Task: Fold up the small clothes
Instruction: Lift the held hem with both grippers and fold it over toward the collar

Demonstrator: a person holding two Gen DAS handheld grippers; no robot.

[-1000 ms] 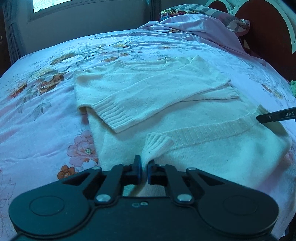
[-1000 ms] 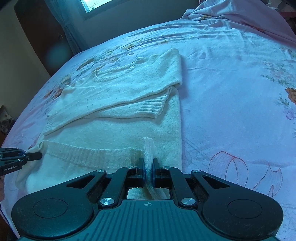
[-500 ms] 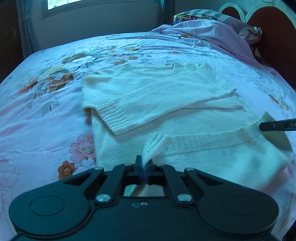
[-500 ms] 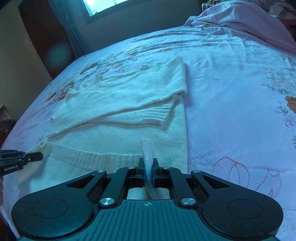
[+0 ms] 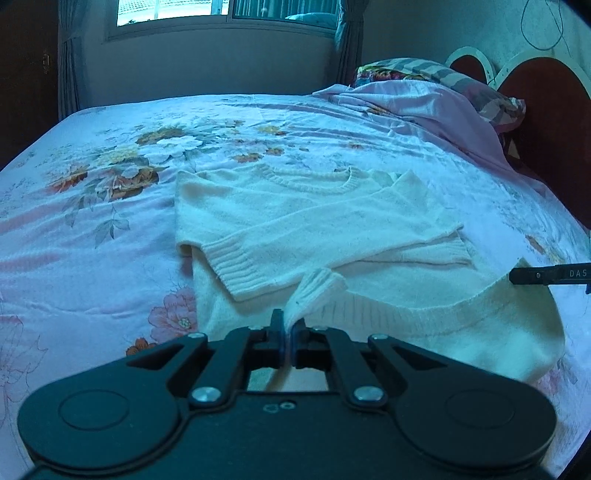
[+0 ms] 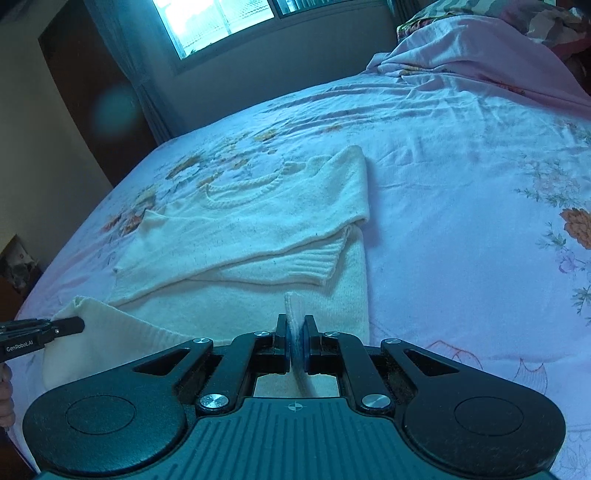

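- A cream knitted sweater (image 5: 317, 221) is laid flat on the bed (image 5: 110, 206), neckline towards the window (image 5: 173, 7).
- Both sleeves are already seen folded across the chest, their ribbed cuffs lying over the body panel; the sleeve stage is judged done.
- The bottom hem is raised off the bed at both corners, so the lengthwise fold of the lower half up towards the neckline is judged to be in hand, not yet laid down.
- The left gripper (image 5: 287, 334) is clamped on one ribbed hem corner, the fabric pinched between its closed jaws.
- The right gripper (image 6: 294, 339) is likewise closed on the opposite hem corner, a strip of knit standing up between its jaws.
- Rumpled pink bedding (image 5: 417, 99) lies well apart, by the headboard (image 5: 546, 122).
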